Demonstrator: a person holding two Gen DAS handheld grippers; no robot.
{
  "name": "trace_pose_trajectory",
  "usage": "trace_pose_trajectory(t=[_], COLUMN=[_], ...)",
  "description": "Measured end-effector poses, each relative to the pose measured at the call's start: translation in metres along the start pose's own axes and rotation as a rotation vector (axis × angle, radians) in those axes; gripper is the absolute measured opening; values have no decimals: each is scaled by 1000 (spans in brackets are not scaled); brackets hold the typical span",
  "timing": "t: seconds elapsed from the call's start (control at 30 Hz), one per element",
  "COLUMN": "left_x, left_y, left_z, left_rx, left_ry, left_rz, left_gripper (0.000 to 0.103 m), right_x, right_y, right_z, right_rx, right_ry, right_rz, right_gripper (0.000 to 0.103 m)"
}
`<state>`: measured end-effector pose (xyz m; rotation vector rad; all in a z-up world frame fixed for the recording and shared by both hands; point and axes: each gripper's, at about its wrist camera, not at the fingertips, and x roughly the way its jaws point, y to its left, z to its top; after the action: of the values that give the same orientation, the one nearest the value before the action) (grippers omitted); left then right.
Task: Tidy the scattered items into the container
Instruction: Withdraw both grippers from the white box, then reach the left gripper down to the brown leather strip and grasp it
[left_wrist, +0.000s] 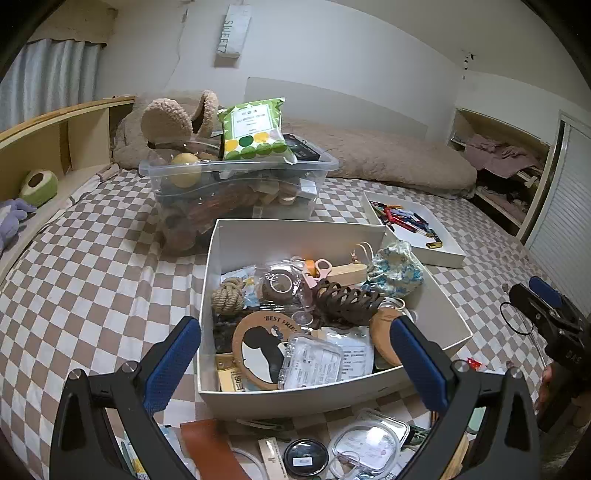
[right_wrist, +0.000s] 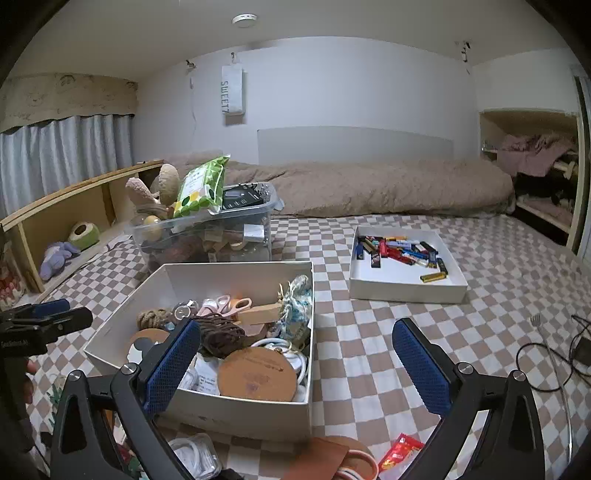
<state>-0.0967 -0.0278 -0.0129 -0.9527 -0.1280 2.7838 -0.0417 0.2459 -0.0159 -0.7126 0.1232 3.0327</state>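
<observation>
A white cardboard box (left_wrist: 295, 243) (right_wrist: 240, 410) sits on the checkered bed and holds several small items: a rope knot (left_wrist: 228, 295), a brown hair claw (left_wrist: 347, 299) and a round cork coaster (left_wrist: 258, 350). Loose on the bed in front of the box lie a brown leather piece (left_wrist: 210, 446), a black round lid (left_wrist: 306, 458), a clear plastic package (left_wrist: 369, 443) and a red packet (right_wrist: 399, 450). My left gripper (left_wrist: 295, 363) is open above the box's near edge and holds nothing. My right gripper (right_wrist: 297, 363) is open over the box's near right corner, also holding nothing.
Behind the box stands a full clear plastic bin (left_wrist: 236, 173) topped by a green packet (left_wrist: 255, 129). A shallow white tray (right_wrist: 406, 258) of small colourful items lies to the right. A rolled brown blanket (right_wrist: 388, 188) lines the back, a wooden shelf (right_wrist: 66, 210) the left, and black cables (right_wrist: 554, 350) the right.
</observation>
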Motion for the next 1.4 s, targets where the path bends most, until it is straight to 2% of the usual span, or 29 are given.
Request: trace_pose_trajectory(t=[0.2,0.4,0.63,1.0,1.4], left_x=[3,3,-1,2,15], left_y=[5,15,37,64,78], left_z=[-3,-8,-26,-51,-67], left_rx=[-8,-16,-47,-90,-122], left_ry=[26,47,79,149,211], left_rz=[2,29,77,163,239], left_gripper=[103,103,103,103,103], right_x=[3,8,13,27,54], right_y=[-11,-23,-33,-46,-35], right_z=[-8,-18,-35,-73,-103], right_rx=[45,102,60,98,52], right_ry=[22,56,73,209,398], right_rz=[5,-61,-34,-55,-84], right_gripper=[103,103,103,103,103])
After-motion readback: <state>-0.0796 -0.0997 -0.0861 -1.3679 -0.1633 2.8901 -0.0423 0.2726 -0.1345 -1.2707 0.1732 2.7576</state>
